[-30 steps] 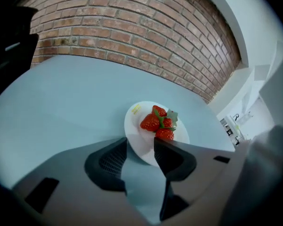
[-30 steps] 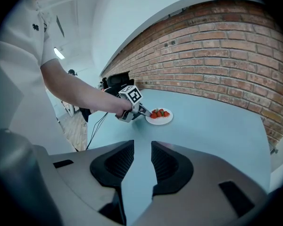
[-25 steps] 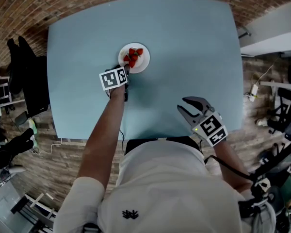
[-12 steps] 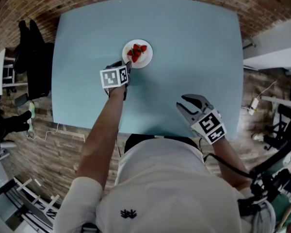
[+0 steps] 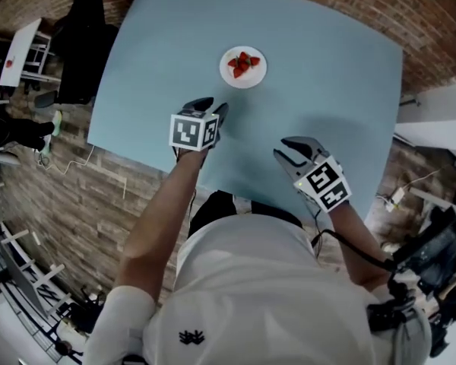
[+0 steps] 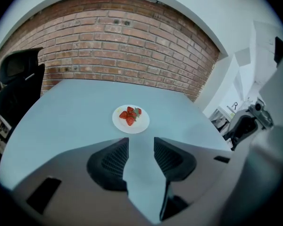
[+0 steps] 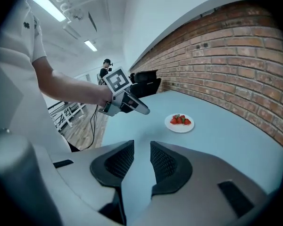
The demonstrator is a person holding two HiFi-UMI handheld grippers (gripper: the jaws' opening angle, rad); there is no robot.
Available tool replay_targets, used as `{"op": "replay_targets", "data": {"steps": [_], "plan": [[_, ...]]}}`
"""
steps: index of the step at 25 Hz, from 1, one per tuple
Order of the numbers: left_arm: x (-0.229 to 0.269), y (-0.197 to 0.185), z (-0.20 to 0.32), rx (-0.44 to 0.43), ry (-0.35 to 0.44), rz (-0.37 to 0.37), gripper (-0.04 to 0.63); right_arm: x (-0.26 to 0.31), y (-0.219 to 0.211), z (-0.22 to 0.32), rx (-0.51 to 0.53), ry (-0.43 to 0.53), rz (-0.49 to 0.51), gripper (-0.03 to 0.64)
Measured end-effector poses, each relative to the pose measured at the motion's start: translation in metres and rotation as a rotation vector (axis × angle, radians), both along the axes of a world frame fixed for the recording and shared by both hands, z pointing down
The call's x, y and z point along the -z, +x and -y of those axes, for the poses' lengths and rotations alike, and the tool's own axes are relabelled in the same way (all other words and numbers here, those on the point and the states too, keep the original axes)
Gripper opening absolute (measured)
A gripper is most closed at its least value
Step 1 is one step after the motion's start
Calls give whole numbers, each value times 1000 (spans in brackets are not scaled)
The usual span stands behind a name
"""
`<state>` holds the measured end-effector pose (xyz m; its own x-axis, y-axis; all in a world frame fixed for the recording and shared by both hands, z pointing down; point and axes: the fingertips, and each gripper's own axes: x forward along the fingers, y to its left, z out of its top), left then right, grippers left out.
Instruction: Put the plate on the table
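A small white plate (image 5: 243,68) with several strawberries rests on the pale blue table (image 5: 319,67), toward its far side. The plate (image 6: 130,119) lies straight ahead of my left gripper (image 6: 141,147), a short way beyond the fingertips. My left gripper (image 5: 213,109) is open and holds nothing. In the right gripper view the plate (image 7: 179,122) is further off to the right, and the left gripper (image 7: 137,108) hangs over the table's left part. My right gripper (image 5: 285,153) hovers over the near table edge, open and empty.
A brick wall (image 6: 113,46) runs behind the table. A black office chair (image 5: 80,48) stands at the table's left side. White furniture (image 5: 441,120) and cables lie to the right on the wooden floor.
My left gripper has let go of the plate and drawn back toward me; the plate stays on the table. The head camera has swung, and the right gripper has barely moved.
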<state>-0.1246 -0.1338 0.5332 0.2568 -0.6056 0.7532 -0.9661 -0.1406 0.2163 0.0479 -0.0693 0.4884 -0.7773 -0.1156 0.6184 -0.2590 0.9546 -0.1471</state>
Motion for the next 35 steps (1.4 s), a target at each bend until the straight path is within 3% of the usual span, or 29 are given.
{"op": "replay_targets", "data": {"steps": [6, 12, 19, 21, 29, 35], "plan": [[37, 23, -36, -44, 72, -32, 167, 4, -21, -15, 78, 27, -19, 110], [85, 37, -109, -121, 175, -86, 166, 14, -46, -62, 115, 70, -50, 110], [126, 27, -216, -215, 296, -127, 36, 36, -86, -149, 163, 125, -47, 109], [129, 25, -245, -249, 310, -130, 2, 41, -94, -176, 165, 133, -44, 109], [129, 34, -342, -322, 309, -141, 2, 59, -107, -267, 169, 148, -25, 109], [135, 45, -385, -358, 325, -138, 2, 60, -101, -310, 173, 157, -33, 109]]}}
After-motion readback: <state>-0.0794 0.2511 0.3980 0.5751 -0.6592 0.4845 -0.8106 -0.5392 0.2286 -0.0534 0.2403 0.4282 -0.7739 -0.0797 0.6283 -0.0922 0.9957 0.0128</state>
